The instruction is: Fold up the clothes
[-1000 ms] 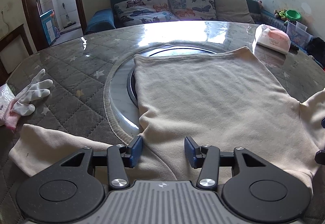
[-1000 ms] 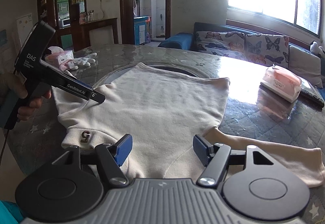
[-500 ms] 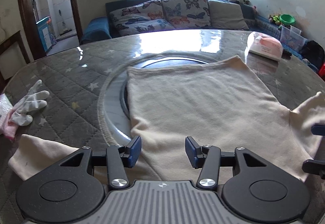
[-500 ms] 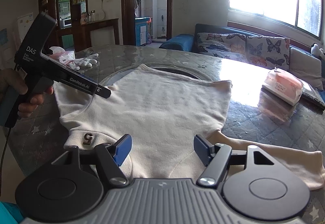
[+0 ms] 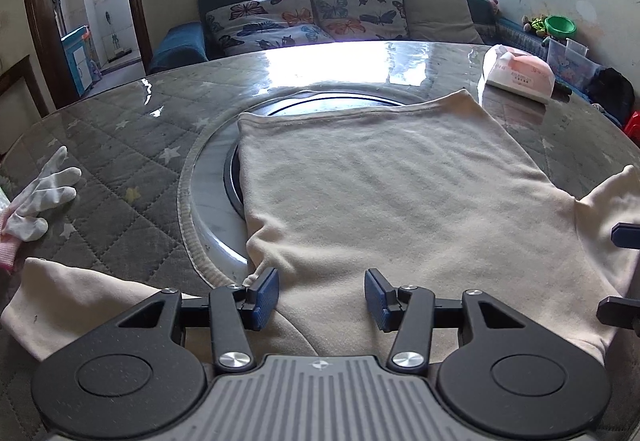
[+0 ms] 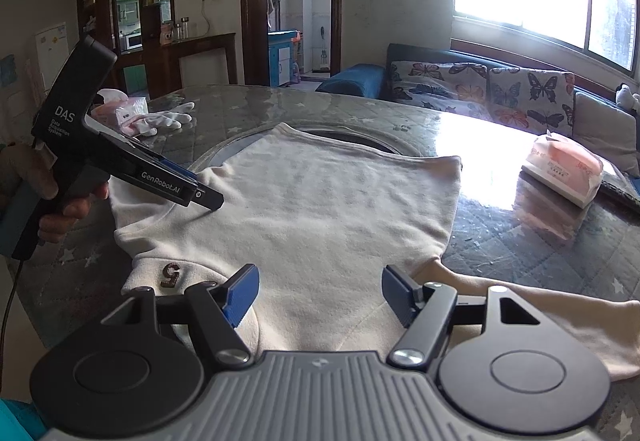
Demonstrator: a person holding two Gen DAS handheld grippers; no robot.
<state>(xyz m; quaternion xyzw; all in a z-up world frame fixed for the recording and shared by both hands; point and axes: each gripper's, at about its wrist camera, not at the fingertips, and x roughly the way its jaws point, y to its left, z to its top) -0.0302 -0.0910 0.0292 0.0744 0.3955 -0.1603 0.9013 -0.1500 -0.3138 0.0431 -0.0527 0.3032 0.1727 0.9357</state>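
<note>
A cream long-sleeved top (image 5: 384, 193) lies flat on the round table, hem away from me, sleeves spread to both sides. It also shows in the right wrist view (image 6: 320, 209), with a small brown "5" patch (image 6: 170, 275) near the collar. My left gripper (image 5: 322, 293) is open and empty, just above the top's left shoulder. My right gripper (image 6: 316, 295) is open and empty, above the right shoulder. The left gripper's body (image 6: 120, 165) shows in the right wrist view, held above the left sleeve.
A white glove (image 5: 40, 197) and pink packet lie at the table's left. A pink-and-white tissue pack (image 5: 520, 73) sits at the far right. A round inset ring (image 5: 208, 177) lies under the top. A sofa (image 5: 320, 17) stands behind the table.
Both grippers have lifted and drawn back a little from the top, staying open. The top has not moved.
</note>
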